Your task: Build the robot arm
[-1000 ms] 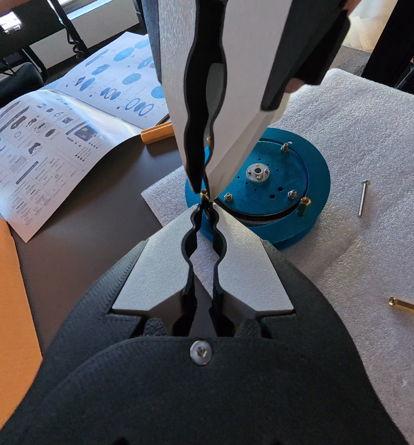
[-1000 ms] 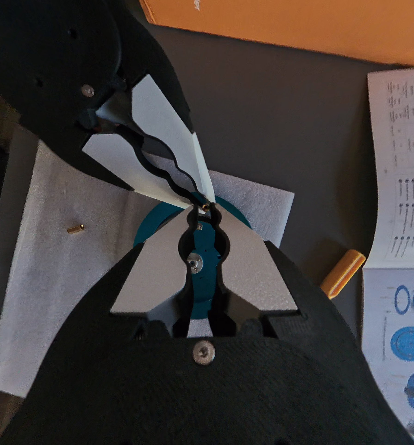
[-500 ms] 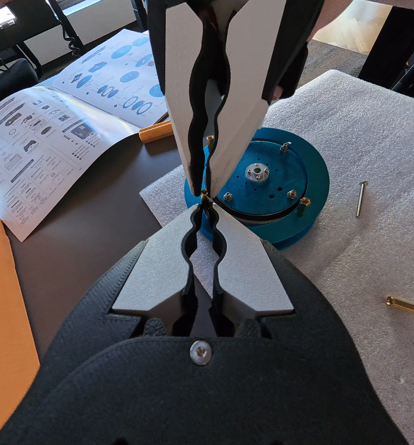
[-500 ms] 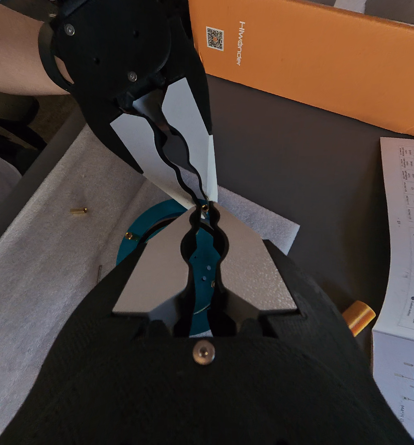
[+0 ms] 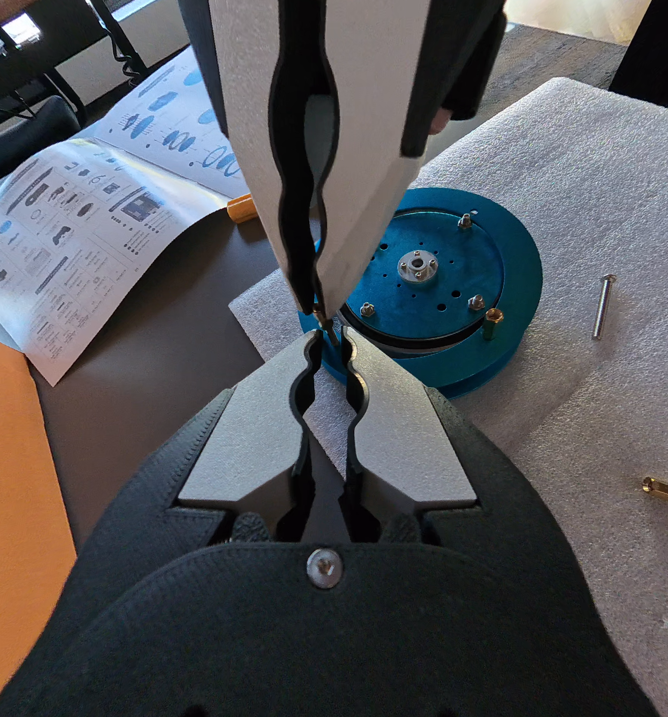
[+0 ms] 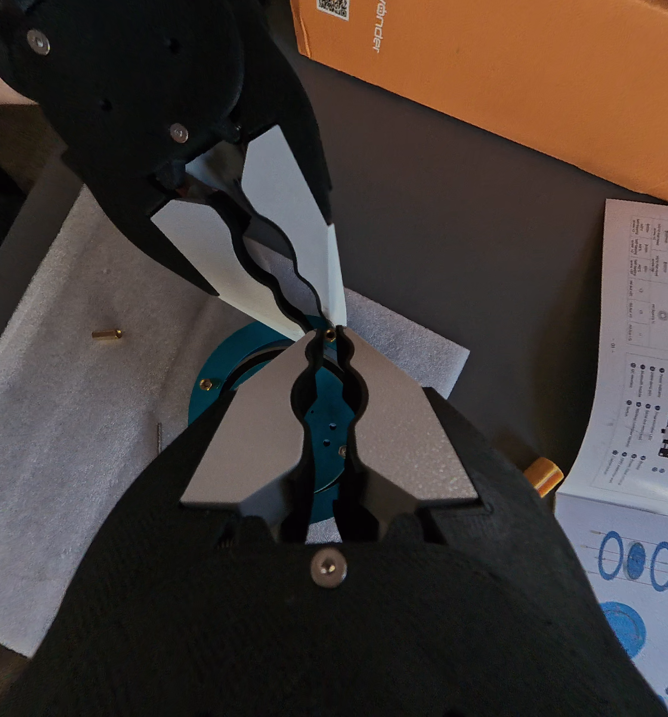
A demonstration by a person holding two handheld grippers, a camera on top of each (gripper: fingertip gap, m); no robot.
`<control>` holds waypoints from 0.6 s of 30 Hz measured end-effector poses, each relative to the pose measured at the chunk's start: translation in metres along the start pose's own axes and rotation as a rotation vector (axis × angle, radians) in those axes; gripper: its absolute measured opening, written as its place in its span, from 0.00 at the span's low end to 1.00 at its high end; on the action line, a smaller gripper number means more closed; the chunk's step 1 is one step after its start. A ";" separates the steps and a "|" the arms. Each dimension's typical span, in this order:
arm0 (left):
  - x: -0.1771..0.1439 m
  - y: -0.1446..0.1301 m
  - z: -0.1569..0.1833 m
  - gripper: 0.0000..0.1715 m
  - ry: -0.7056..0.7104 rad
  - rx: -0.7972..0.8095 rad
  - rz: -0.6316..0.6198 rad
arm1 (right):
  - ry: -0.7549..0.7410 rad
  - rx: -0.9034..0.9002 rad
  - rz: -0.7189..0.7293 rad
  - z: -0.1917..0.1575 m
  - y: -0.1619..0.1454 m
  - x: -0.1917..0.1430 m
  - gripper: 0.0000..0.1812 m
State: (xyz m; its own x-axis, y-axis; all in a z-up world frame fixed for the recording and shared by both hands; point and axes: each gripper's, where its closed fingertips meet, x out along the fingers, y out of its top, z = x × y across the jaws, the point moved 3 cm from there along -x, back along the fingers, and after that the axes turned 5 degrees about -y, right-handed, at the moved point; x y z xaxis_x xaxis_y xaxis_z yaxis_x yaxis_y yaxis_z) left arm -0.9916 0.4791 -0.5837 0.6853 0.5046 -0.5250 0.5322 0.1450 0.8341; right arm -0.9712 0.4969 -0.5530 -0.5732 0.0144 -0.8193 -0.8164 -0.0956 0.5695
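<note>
A blue metal wheel [image 5: 441, 271] lies flat on a white foam sheet [image 5: 577, 174]. My right gripper [image 6: 328, 335] comes down from above in the left wrist view [image 5: 317, 309] and is shut on a small brass standoff [image 5: 322, 316], held tilted at the wheel's near rim. It shows end-on in the right wrist view [image 6: 329, 333]. My left gripper [image 5: 330, 333] is narrowly open, its tips on either side of the standoff's lower threaded end. A second brass standoff [image 5: 493, 324] stands upright on the rim.
A loose brass standoff [image 5: 666, 496] and a long steel screw [image 5: 602, 306] lie on the foam to the right. An open printed manual [image 5: 72, 232] and an orange-yellow tool handle [image 5: 241, 207] lie on the dark table. An orange box [image 6: 518, 97] sits beyond. Left and right tips are no more than a few centimetres apart.
My right gripper has swung and tilted around the standoff while keeping hold of it. My left gripper and the wheel have stayed in place.
</note>
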 end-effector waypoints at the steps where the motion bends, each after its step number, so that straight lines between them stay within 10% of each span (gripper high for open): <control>1: 0.000 0.000 0.000 0.04 -0.004 -0.007 0.000 | -0.008 -0.012 -0.007 0.000 0.000 0.000 0.03; 18: -0.005 0.005 -0.001 0.03 0.001 -0.018 0.043 | -0.133 0.216 0.059 -0.003 -0.002 -0.001 0.03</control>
State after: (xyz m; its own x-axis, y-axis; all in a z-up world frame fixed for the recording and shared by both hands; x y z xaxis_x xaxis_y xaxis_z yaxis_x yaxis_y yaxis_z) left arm -0.9926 0.4783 -0.5769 0.7071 0.5112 -0.4885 0.4932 0.1385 0.8588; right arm -0.9692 0.4937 -0.5538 -0.6130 0.1471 -0.7763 -0.7690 0.1145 0.6289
